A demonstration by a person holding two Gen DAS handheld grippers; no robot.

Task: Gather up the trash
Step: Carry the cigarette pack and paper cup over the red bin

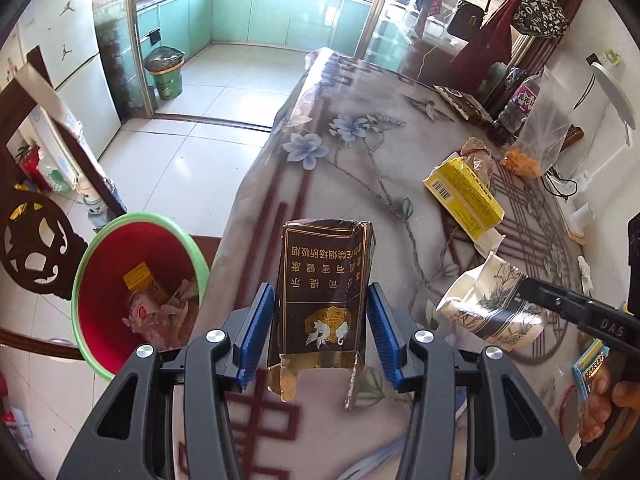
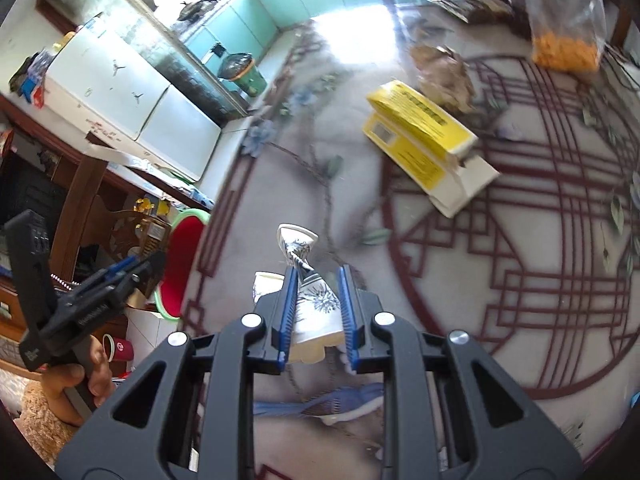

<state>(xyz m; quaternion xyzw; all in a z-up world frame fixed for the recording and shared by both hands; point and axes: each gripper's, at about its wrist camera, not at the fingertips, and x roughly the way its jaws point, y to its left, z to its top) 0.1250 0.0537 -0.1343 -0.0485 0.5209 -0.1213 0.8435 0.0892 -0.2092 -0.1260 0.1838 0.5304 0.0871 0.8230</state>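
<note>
My left gripper (image 1: 320, 300) is shut on a dark brown cigarette pack (image 1: 322, 296) and holds it above the table's left edge. The red trash bin with a green rim (image 1: 138, 292) stands on the floor to the left, with trash inside. My right gripper (image 2: 318, 280) is shut on a crumpled white paper cup with ink print (image 2: 314, 300), seen also in the left wrist view (image 1: 484, 308). A yellow box (image 1: 464, 196) lies on the table farther right, also in the right wrist view (image 2: 424, 132). A crumpled brown wrapper (image 1: 478, 156) lies behind it.
The table (image 1: 360, 168) has a flowered cloth. At its far right stand a plastic bag with orange snacks (image 1: 540, 136), a bottle (image 1: 516, 104) and a dark packet (image 1: 460, 102). A green bin (image 1: 166, 74) stands by the kitchen door. A carved wooden chair (image 1: 32, 236) is left of the red bin.
</note>
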